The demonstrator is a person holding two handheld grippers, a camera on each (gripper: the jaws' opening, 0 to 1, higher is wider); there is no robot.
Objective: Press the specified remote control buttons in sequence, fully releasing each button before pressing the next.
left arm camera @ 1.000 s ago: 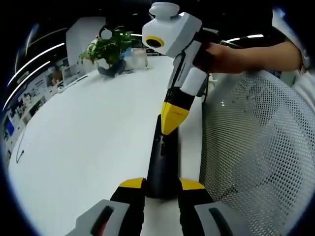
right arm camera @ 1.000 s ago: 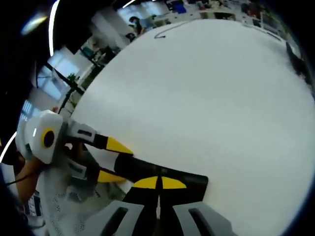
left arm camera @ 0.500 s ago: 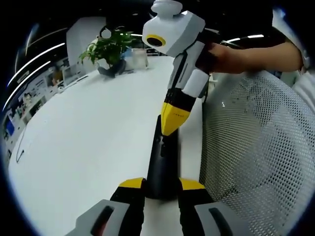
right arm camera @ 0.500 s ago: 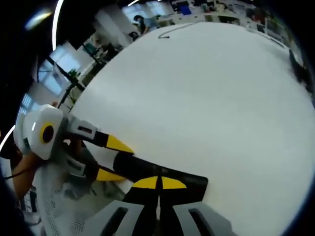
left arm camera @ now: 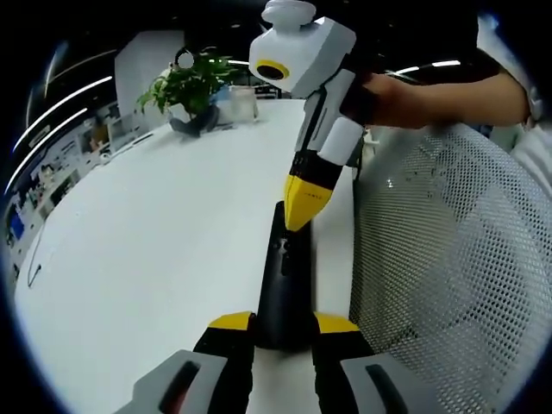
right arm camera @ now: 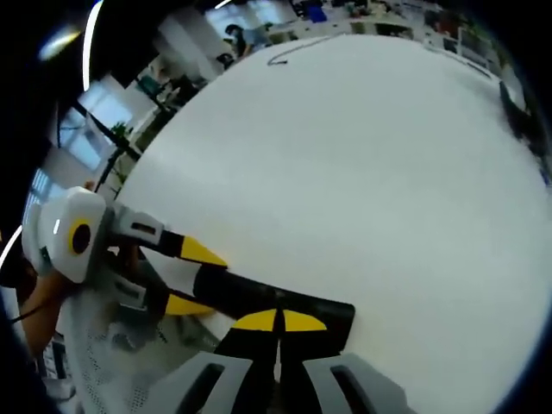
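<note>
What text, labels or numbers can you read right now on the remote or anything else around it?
None are readable.
Remote control: black, its button markings too small and dark to read.
Right gripper: yellow tips and white body, no lettering visible.
Wall displays beyond the white table: blurred, unreadable.

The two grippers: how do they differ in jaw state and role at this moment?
The left gripper has its jaws apart, clamping the near end of the remote; the right gripper has its jaws shut together into one tip. The left holds the remote steady on the table; the right points down at its top face. Both have yellow-tipped jaws.
</note>
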